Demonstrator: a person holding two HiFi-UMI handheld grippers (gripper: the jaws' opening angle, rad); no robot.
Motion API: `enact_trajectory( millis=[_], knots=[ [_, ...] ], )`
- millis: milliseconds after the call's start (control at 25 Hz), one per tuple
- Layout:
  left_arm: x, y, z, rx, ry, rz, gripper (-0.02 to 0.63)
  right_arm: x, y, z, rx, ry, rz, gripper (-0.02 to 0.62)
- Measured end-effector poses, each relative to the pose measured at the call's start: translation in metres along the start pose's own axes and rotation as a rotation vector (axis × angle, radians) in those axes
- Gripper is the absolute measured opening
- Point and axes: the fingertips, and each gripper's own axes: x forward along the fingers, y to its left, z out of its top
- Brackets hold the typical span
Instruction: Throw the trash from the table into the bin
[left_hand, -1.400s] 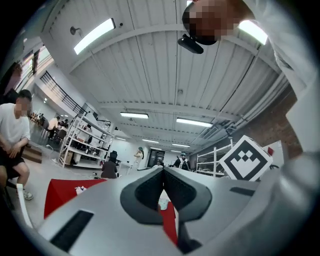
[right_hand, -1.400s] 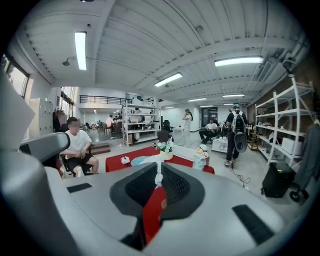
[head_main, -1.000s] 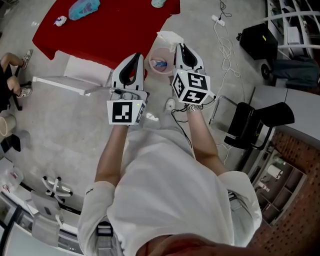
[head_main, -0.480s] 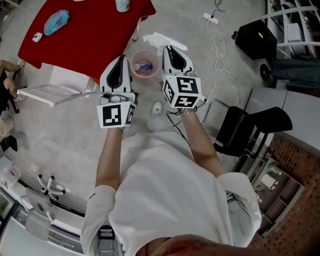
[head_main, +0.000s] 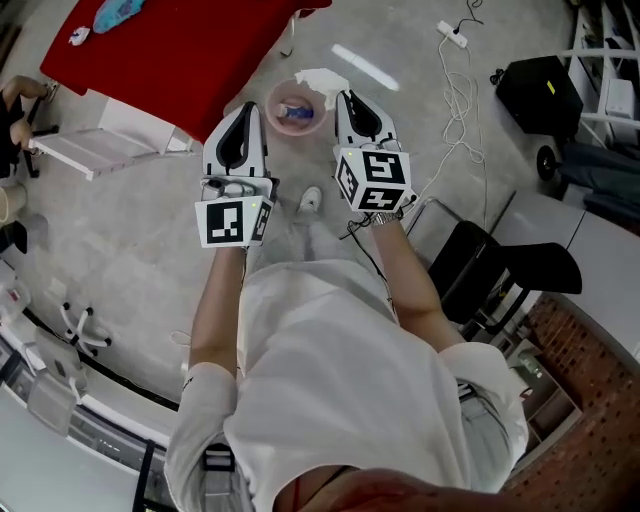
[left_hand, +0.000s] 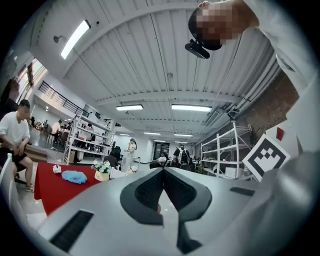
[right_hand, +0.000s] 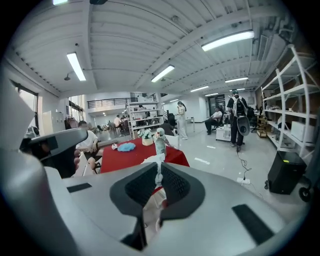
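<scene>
A blue piece of trash (head_main: 115, 12) lies on the red desk (head_main: 190, 50) near its left edge. The left gripper (head_main: 243, 110) is closed with nothing between its jaws. The pink bin (head_main: 271, 104) stands on the floor (head_main: 140, 250) off the desk's near corner. The right gripper (head_main: 343, 97) is clamped on a white tissue (head_main: 318, 80), seen just right of the bin.

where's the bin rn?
Head view, top centre: the pink bin stands on the floor just off the red table's corner, between the tips of the left gripper and right gripper.
</scene>
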Motion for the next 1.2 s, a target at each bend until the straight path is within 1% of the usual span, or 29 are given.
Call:
enact_trajectory(
  millis=[200,320,360,440,520,560,640,720,920,1080,1200],
  knots=[
    [0.013,0.02,-0.041,0.011,0.059,0.026,0.005,0.03,-0.013,-0.042,0.038,0.069,-0.018,0.028],
    [0.024,0.022,-0.071,0.027,0.102,-0.001,0.005,0.044,-0.017,-0.065,0.04,0.103,-0.028,0.028],
    [0.028,0.022,-0.082,0.016,0.113,-0.015,0.005,0.05,-0.017,-0.074,0.032,0.115,-0.03,0.028],
    [0.035,0.027,-0.102,-0.038,0.117,-0.036,0.005,0.068,-0.016,-0.094,0.016,0.135,-0.026,0.028],
    [0.042,0.03,-0.121,-0.086,0.107,-0.049,0.005,0.089,-0.019,-0.121,0.04,0.161,-0.015,0.028],
    [0.045,0.031,-0.131,-0.094,0.108,-0.051,0.005,0.097,-0.022,-0.136,0.067,0.178,-0.013,0.028],
    [0.053,0.032,-0.154,-0.08,0.122,-0.051,0.005,0.112,-0.031,-0.166,0.114,0.21,-0.026,0.028],
    [0.06,0.035,-0.182,-0.067,0.139,-0.051,0.005,0.127,-0.039,-0.195,0.128,0.233,-0.041,0.028],
    [0.069,0.049,-0.267,-0.053,0.171,-0.047,0.005,0.169,-0.056,-0.278,0.113,0.277,-0.043,0.028],
    [0.08,0.057,-0.334,-0.037,0.184,-0.048,0.005,0.204,-0.078,-0.341,0.112,0.297,-0.054,0.028],
    [0.084,0.068,-0.382,-0.041,0.191,-0.043,0.005,0.234,-0.085,-0.389,0.099,0.323,-0.048,0.028]
  ],
)
